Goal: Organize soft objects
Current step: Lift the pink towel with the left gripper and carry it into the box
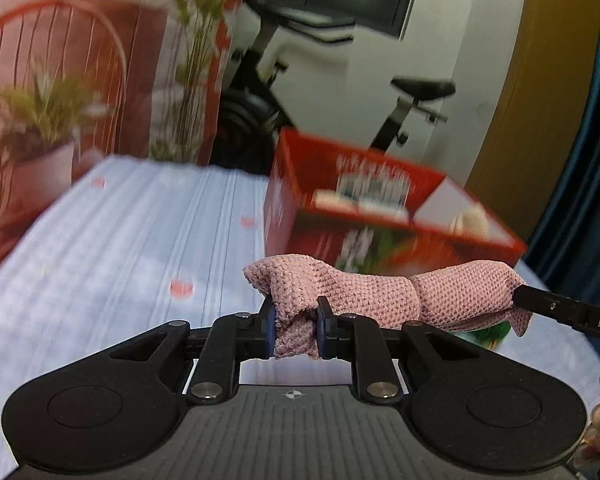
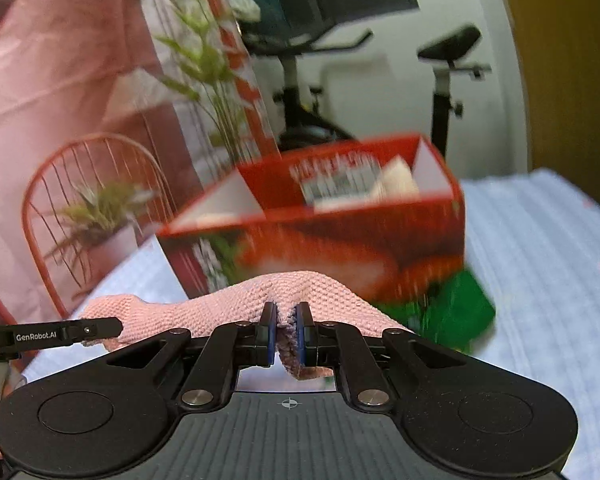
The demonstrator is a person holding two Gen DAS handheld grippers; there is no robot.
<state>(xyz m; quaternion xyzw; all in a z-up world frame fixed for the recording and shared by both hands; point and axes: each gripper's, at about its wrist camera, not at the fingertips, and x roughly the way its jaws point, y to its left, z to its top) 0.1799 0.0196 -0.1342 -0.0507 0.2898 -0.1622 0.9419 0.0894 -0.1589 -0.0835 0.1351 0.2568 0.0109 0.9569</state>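
The left hand-held gripper (image 1: 296, 330) pinches one end of a pink knitted cloth (image 1: 380, 294), low in the middle of the frame. The right hand-held gripper (image 2: 287, 334) squeezes the other end, so the cloth hangs between them above the striped bed (image 1: 120, 248). A red box (image 2: 340, 216) sits just behind it.

We count one pink knitted cloth (image 1: 384, 294), with two grippers on it, the left gripper (image 1: 296, 332) and the right gripper (image 2: 287, 334). Behind the cloth sits one red box (image 1: 380, 216). Left of that box we count two potted plants, one short (image 1: 44, 120), one tall (image 1: 196, 60), and one red chair (image 2: 92, 208).
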